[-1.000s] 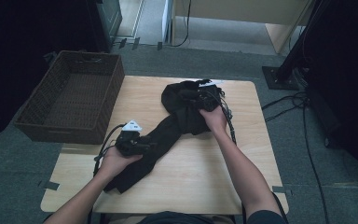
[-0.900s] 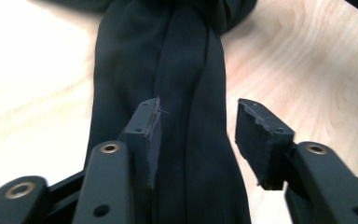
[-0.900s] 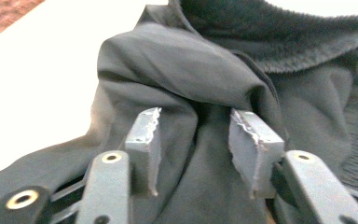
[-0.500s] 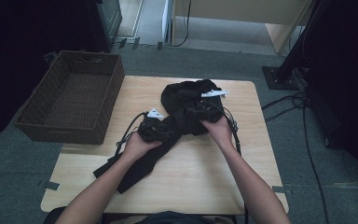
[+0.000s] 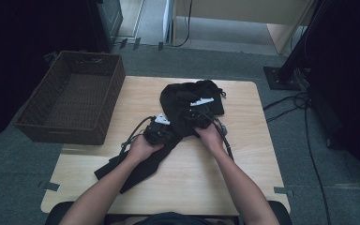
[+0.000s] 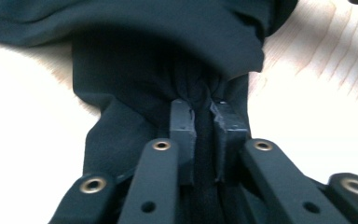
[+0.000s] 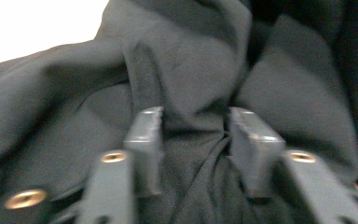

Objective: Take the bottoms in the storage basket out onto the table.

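A black garment lies on the wooden table, bunched in a heap at the back with a long part trailing toward the front left. My left gripper sits at the heap's near left edge. In the left gripper view its jaws have just been closing, and the left gripper now pinches a narrow fold of the garment. My right gripper rests on the heap's near side. Its jaws have also just been closing, and the right gripper squeezes a thick bunch of the garment.
A dark woven basket stands at the table's left edge, beside the garment. Cables trail from both grippers across the table. Bare wood lies in front of and to the right of the hands.
The left hand has travelled from the garment's trailing end up and right to the heap. The right hand has drawn slightly nearer. Both pairs of jaws have closed on cloth.
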Demonstrator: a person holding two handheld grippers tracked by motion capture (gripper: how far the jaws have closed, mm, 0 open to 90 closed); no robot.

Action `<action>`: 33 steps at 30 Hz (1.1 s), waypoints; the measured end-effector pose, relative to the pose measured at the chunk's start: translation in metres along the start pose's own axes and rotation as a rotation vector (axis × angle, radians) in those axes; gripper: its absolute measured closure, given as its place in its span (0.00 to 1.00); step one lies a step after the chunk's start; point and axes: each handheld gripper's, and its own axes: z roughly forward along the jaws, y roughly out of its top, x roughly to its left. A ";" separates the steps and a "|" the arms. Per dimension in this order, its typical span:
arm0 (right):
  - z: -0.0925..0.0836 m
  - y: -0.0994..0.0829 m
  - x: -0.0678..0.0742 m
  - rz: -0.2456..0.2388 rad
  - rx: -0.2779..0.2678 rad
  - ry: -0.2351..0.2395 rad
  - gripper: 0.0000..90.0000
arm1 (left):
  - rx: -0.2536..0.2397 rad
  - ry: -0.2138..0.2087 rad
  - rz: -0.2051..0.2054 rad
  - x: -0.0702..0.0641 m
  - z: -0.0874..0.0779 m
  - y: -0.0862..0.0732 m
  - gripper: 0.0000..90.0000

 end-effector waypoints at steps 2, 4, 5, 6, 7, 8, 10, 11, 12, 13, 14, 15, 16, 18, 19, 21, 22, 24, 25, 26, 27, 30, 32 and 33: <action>0.000 0.005 -0.004 -0.001 0.016 0.004 0.90 | 0.001 -0.015 -0.010 -0.003 -0.002 -0.002 0.93; 0.001 0.011 -0.012 0.063 0.036 0.057 0.95 | 0.000 -0.037 -0.024 -0.005 -0.006 -0.005 0.93; 0.001 0.015 -0.016 0.088 0.040 0.069 0.95 | 0.004 -0.046 -0.027 -0.006 -0.009 -0.007 0.93; 0.001 0.019 -0.020 0.096 0.041 0.072 0.96 | 0.007 -0.059 -0.031 -0.007 -0.011 -0.009 0.93; 0.001 0.023 -0.022 0.093 0.035 0.054 0.96 | 0.011 -0.071 -0.030 -0.009 -0.013 -0.012 0.93; 0.000 0.027 -0.025 0.097 0.032 0.038 0.96 | 0.015 -0.076 -0.027 -0.011 -0.016 -0.016 0.93; -0.002 0.034 -0.031 0.123 0.015 0.039 0.96 | 0.022 -0.092 -0.022 -0.015 -0.024 -0.023 0.93; -0.004 0.041 -0.036 0.122 -0.002 0.020 0.96 | 0.019 -0.102 -0.026 -0.018 -0.027 -0.027 0.93; -0.004 0.041 -0.036 0.122 -0.002 0.020 0.96 | 0.024 -0.112 -0.030 -0.020 -0.031 -0.031 0.93; -0.005 0.043 -0.037 0.115 -0.012 0.004 0.96 | 0.022 -0.119 -0.034 -0.021 -0.035 -0.035 0.93; -0.005 0.045 -0.039 0.104 -0.028 -0.013 0.96 | 0.023 -0.132 -0.041 -0.023 -0.039 -0.040 0.93; -0.004 0.045 -0.041 0.105 -0.031 -0.021 0.96 | 0.020 -0.143 -0.054 -0.024 -0.042 -0.044 0.93; -0.002 0.045 -0.043 0.113 -0.024 -0.016 0.96 | 0.019 -0.149 -0.060 -0.025 -0.046 -0.049 0.93; 0.003 0.041 -0.043 0.125 0.002 -0.009 0.96 | 0.013 -0.164 -0.084 -0.026 -0.052 -0.058 0.92; 0.008 0.037 -0.042 0.116 0.023 -0.010 0.96 | 0.009 -0.167 -0.097 -0.026 -0.054 -0.062 0.92; 0.017 0.029 -0.040 0.098 0.049 -0.014 0.95 | 0.005 -0.168 -0.109 -0.026 -0.057 -0.066 0.92; 0.022 0.025 -0.039 0.088 0.052 -0.019 0.95 | 0.002 -0.168 -0.117 -0.026 -0.058 -0.067 0.92; 0.024 0.021 -0.040 0.099 0.018 -0.015 0.94 | -0.006 -0.164 -0.123 -0.026 -0.061 -0.067 0.91; 0.024 0.021 -0.041 0.116 0.009 -0.009 0.94 | -0.007 -0.155 -0.128 -0.025 -0.062 -0.067 0.89; 0.024 0.021 -0.042 0.125 0.014 -0.004 0.92 | -0.011 -0.139 -0.148 -0.024 -0.063 -0.066 0.83; 0.023 0.022 -0.042 0.142 0.018 -0.001 0.90 | -0.022 -0.125 -0.164 -0.023 -0.063 -0.064 0.76; 0.015 0.025 -0.039 0.143 0.016 0.015 0.75 | -0.056 -0.080 -0.169 -0.019 -0.067 -0.055 0.64; 0.005 0.028 -0.036 0.134 -0.018 0.031 0.69 | -0.078 -0.067 -0.160 -0.018 -0.069 -0.044 0.60; -0.008 0.031 -0.033 0.126 -0.054 0.038 0.65 | -0.088 -0.056 -0.153 -0.017 -0.069 -0.038 0.56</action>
